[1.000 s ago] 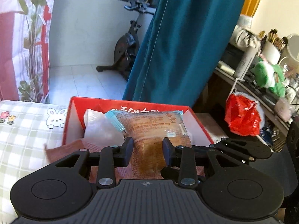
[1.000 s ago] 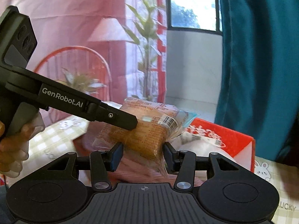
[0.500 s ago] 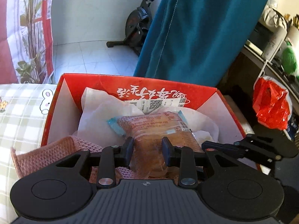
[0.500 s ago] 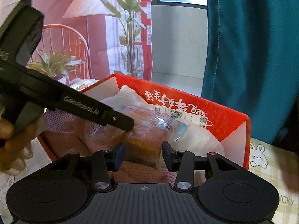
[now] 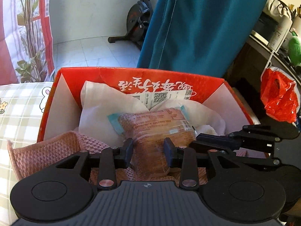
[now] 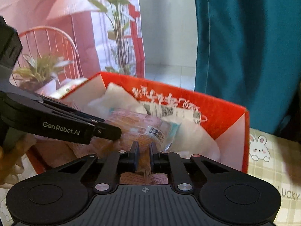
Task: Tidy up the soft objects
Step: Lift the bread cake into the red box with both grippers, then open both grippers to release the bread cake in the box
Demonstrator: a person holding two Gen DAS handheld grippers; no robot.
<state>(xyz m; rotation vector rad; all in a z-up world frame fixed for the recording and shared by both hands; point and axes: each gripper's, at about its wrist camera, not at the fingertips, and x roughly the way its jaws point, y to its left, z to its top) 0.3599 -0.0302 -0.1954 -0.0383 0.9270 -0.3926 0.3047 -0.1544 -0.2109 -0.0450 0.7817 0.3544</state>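
Left gripper point(image 5: 148, 151) clamps the wrapped bread packet point(image 5: 156, 126) inside the red box point(image 5: 216, 86); right gripper point(image 6: 144, 153) pinches its edge (soft, light, slippery film; hold the body gently).

A: Which parts can't be read?
B: The right wrist view is blurred over the packaged bread point(image 6: 143, 126); the left gripper point(image 6: 114, 132) covers its near end.
A: And the pink knit cloth point(image 5: 56, 152)?
B: Gripper bodies hide its near part

Bright daylight from the window; fisheye-bent edges, right wrist view motion-blurred.
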